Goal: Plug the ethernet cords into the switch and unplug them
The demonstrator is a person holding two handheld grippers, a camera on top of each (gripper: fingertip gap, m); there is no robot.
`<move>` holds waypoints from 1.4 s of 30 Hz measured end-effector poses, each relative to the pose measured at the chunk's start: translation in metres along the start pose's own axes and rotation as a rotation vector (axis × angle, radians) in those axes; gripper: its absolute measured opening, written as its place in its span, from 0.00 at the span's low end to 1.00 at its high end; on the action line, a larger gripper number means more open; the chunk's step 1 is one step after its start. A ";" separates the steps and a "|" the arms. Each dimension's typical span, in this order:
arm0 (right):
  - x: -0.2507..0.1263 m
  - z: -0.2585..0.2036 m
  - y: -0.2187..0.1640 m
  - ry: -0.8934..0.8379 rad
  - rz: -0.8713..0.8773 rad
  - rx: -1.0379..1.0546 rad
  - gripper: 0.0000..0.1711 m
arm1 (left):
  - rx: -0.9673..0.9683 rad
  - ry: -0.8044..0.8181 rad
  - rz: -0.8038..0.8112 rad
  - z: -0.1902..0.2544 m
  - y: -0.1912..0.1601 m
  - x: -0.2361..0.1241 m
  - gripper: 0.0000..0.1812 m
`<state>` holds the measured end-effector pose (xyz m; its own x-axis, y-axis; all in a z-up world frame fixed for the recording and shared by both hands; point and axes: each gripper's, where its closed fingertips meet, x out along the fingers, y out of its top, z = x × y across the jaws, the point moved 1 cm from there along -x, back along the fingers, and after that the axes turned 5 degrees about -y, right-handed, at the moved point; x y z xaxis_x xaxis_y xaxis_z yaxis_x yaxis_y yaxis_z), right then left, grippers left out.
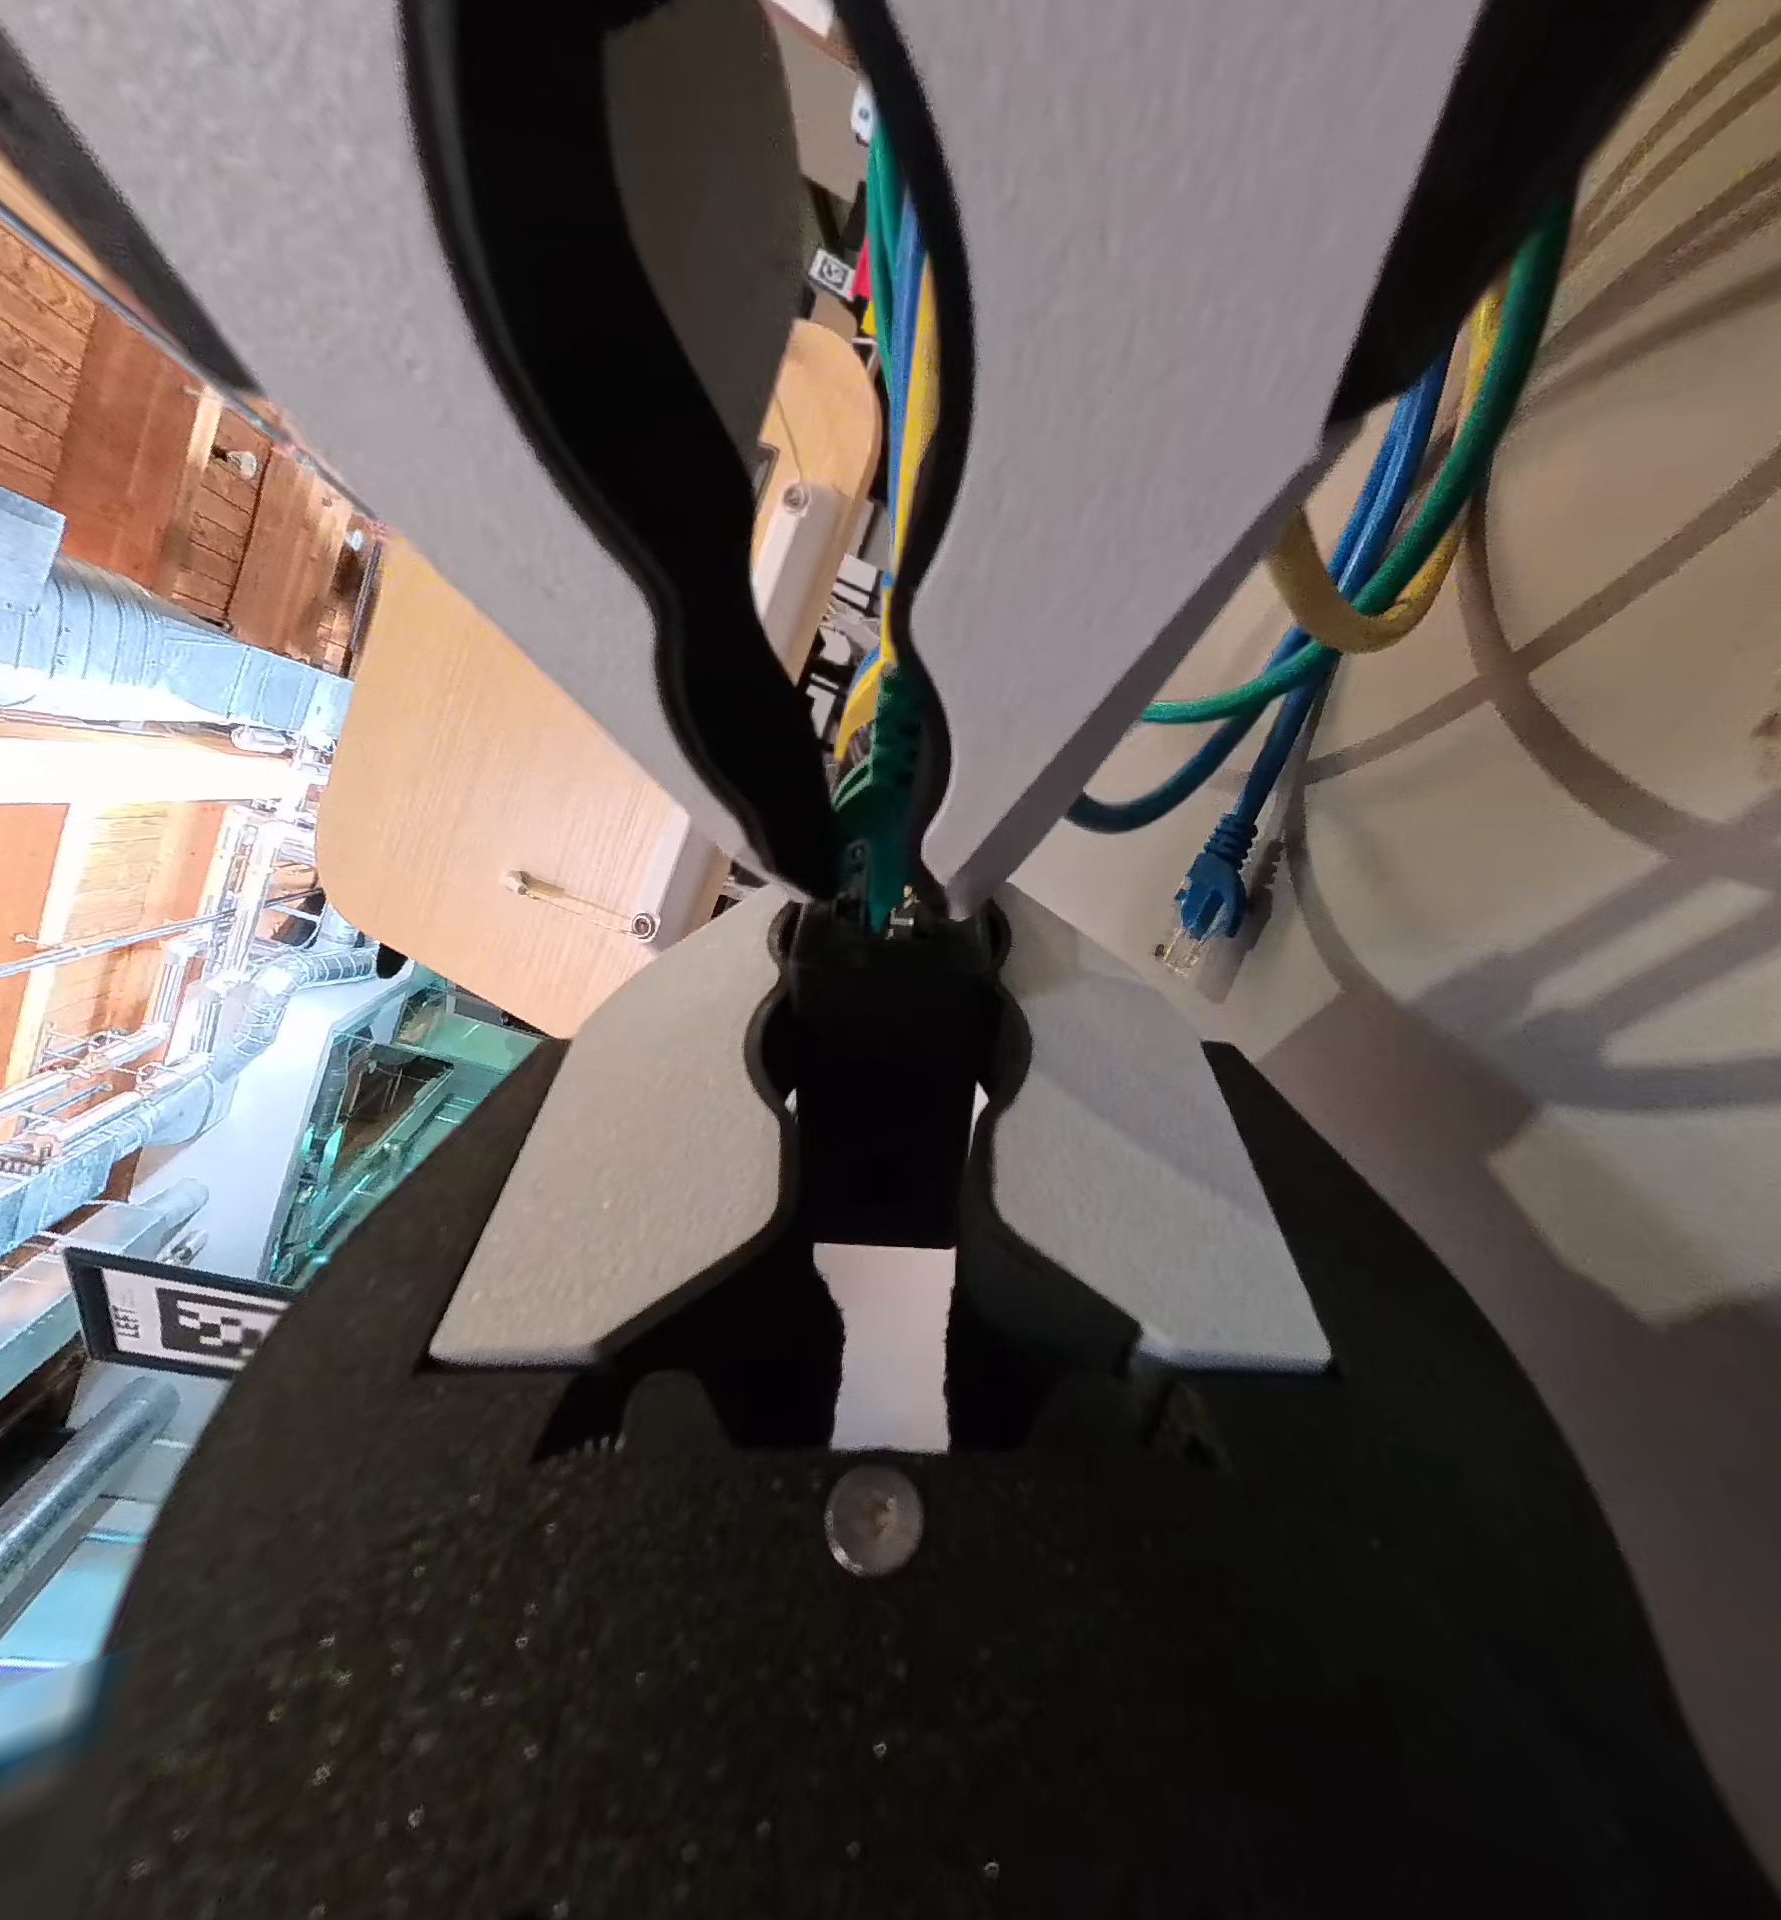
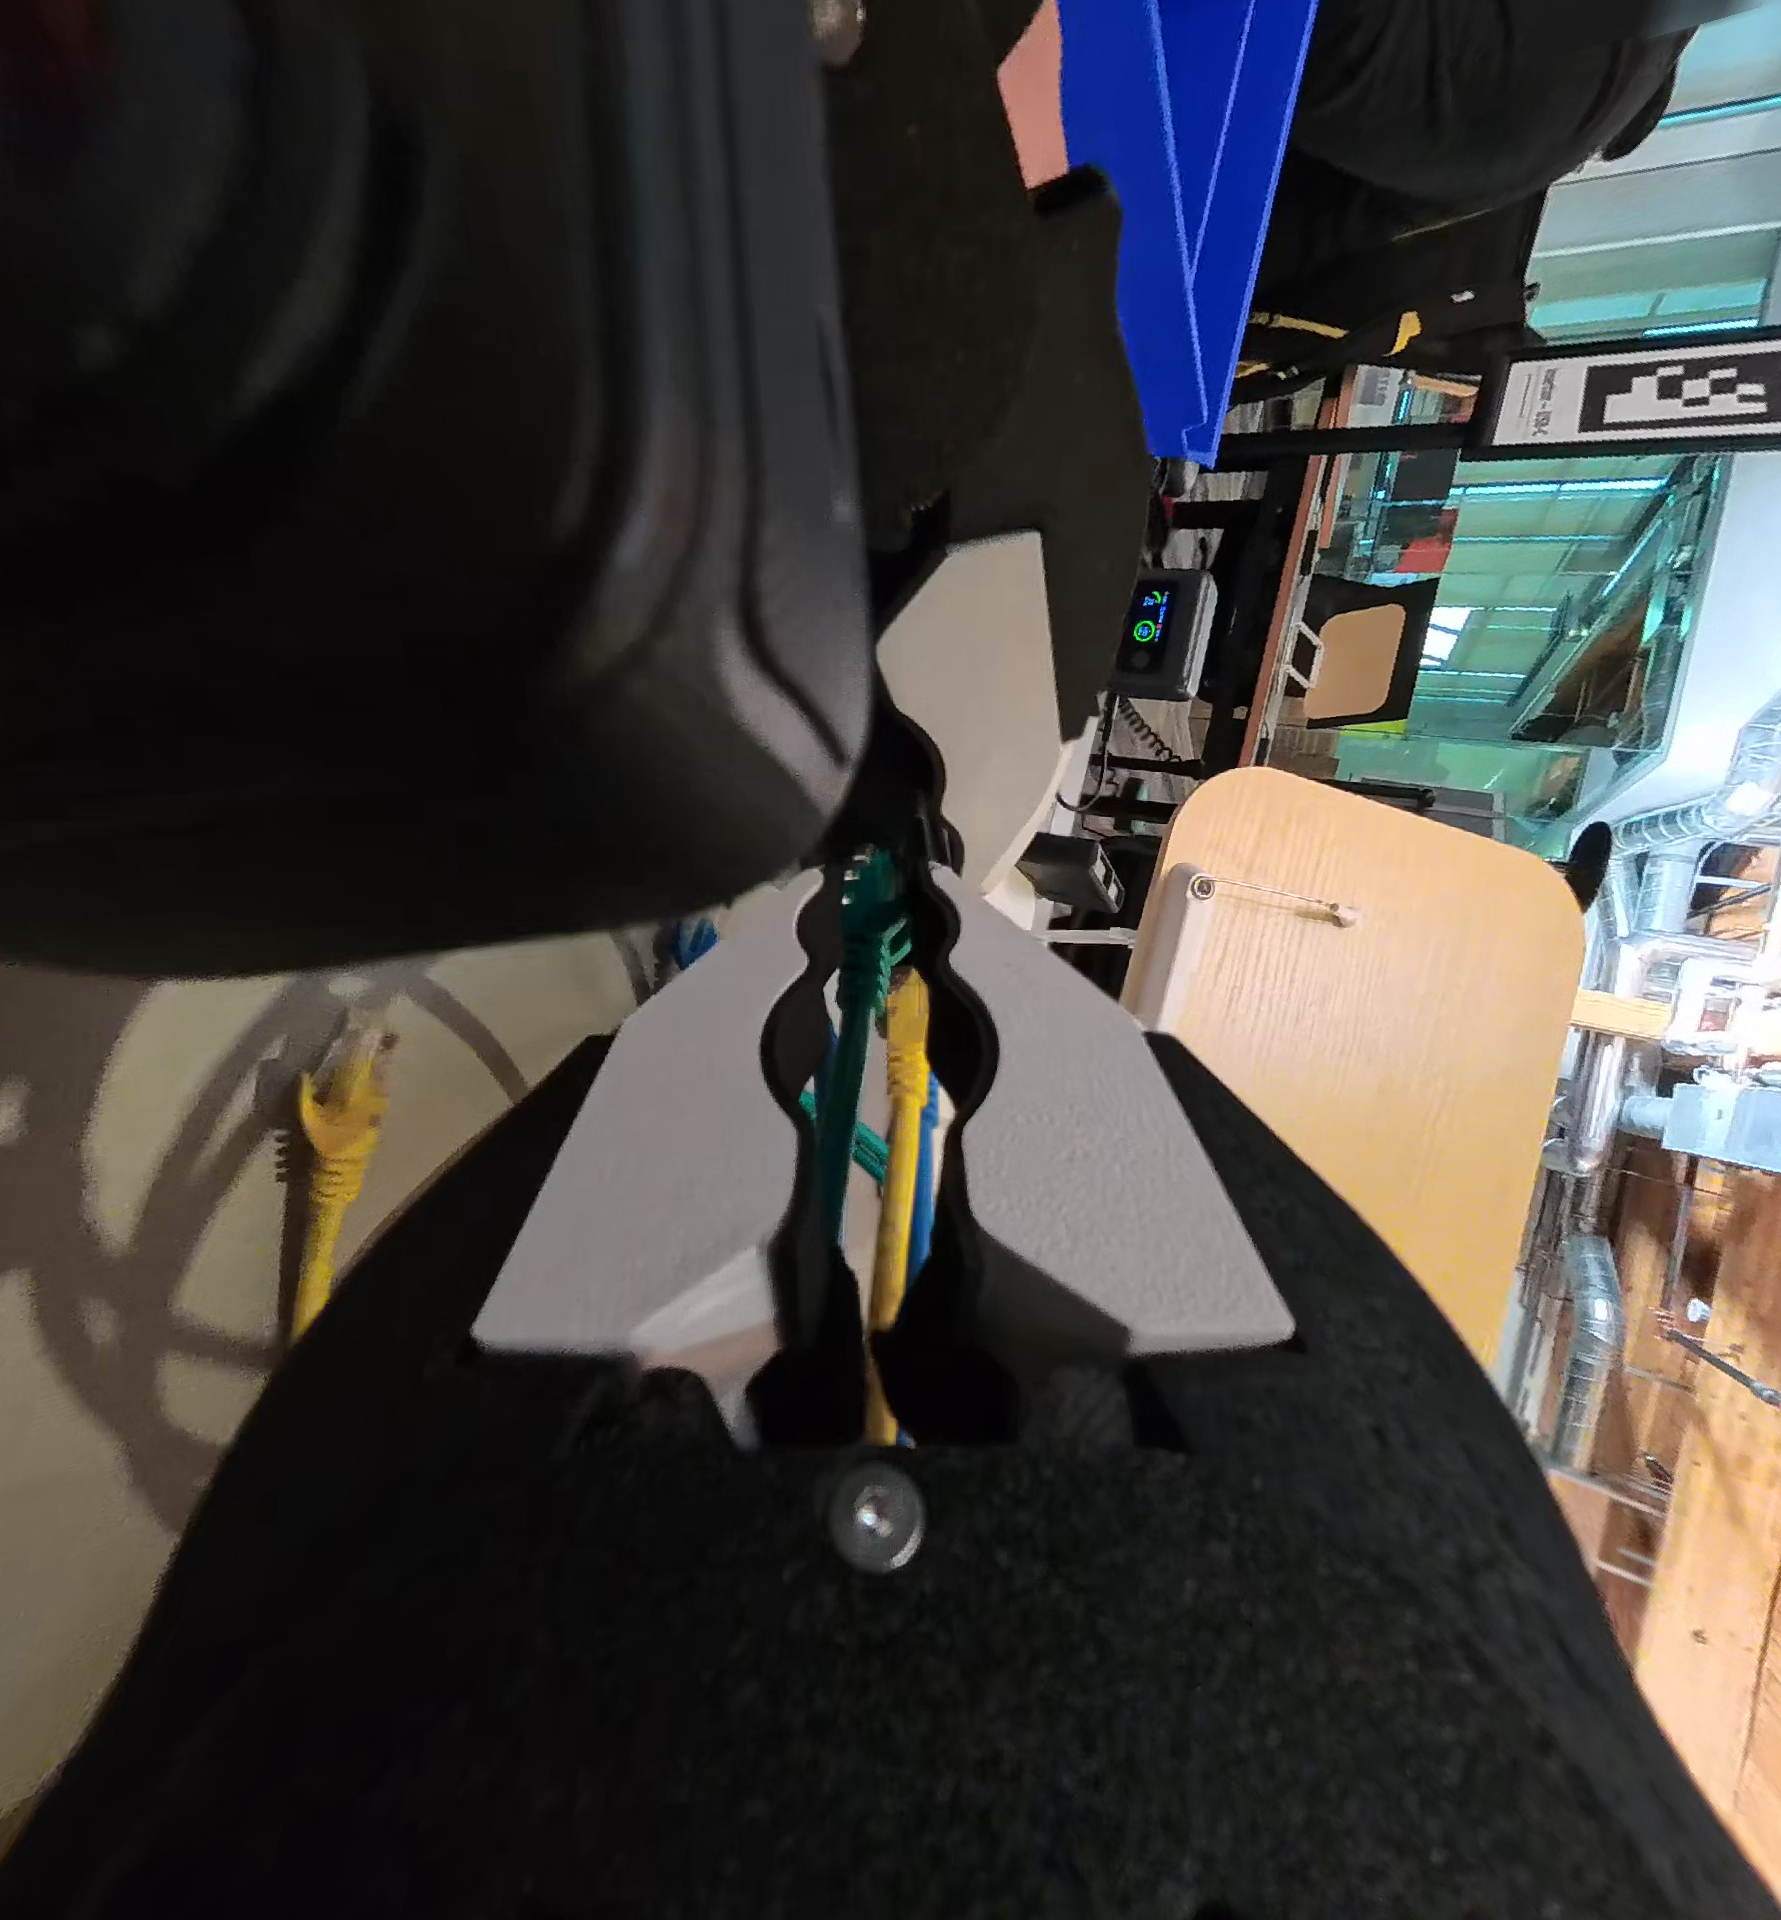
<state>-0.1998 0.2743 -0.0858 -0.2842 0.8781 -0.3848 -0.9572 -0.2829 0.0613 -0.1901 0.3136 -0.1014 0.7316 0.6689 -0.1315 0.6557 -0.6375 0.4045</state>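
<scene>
My left gripper (image 1: 891, 925) is shut on a small black switch (image 1: 886, 1091), held between its grey fingers. My right gripper (image 1: 881, 873) comes in from the opposite side and is shut on the green ethernet cord (image 1: 891, 748) just behind its plug. The plug's tip meets the switch's port face; I cannot tell how deep it sits. In the right wrist view, my right gripper (image 2: 875, 904) clamps the green cord (image 2: 860, 987), and the left gripper (image 2: 901, 821) faces it. The left gripper's black body fills that view's upper left and hides the switch.
A loose blue plug (image 1: 1213, 894) and a yellow plug (image 2: 346, 1091) lie on the beige table (image 1: 1644, 520) with grey rings. Yellow (image 2: 901, 1143) and blue cords hang behind the green one. A wooden chair back (image 2: 1333, 1039) stands beyond the table. The left gripper's tips are roughly 4 cm from the right gripper's.
</scene>
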 end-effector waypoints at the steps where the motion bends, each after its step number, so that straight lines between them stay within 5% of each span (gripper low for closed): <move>1: 0.000 0.000 0.000 -0.003 0.002 0.006 0.07 | -0.005 -0.001 0.000 0.000 0.000 0.000 0.16; 13: -0.004 -0.001 -0.001 0.019 -0.012 0.144 0.09 | -0.015 -0.011 0.013 0.003 0.003 0.002 0.16; 24: -0.011 -0.005 -0.008 0.332 -0.023 0.833 0.10 | 0.097 0.056 0.011 0.001 0.008 0.000 0.16; 34: -0.007 -0.016 -0.012 0.409 -0.080 0.990 0.07 | 0.074 0.027 -0.019 0.009 0.004 0.005 0.17; 38: -0.032 -0.023 -0.036 0.429 -0.139 1.012 0.07 | -0.139 0.033 -0.225 -0.016 -0.058 0.012 0.16; 42: -0.062 -0.036 -0.050 0.441 -0.112 1.050 0.07 | -0.109 0.028 -0.162 -0.010 -0.039 0.013 0.16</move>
<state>-0.1323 0.2203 -0.0979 -0.3491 0.6078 -0.7132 -0.6079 0.4323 0.6660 -0.2079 0.3515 -0.1098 0.6114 0.7708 -0.1787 0.7395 -0.4763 0.4757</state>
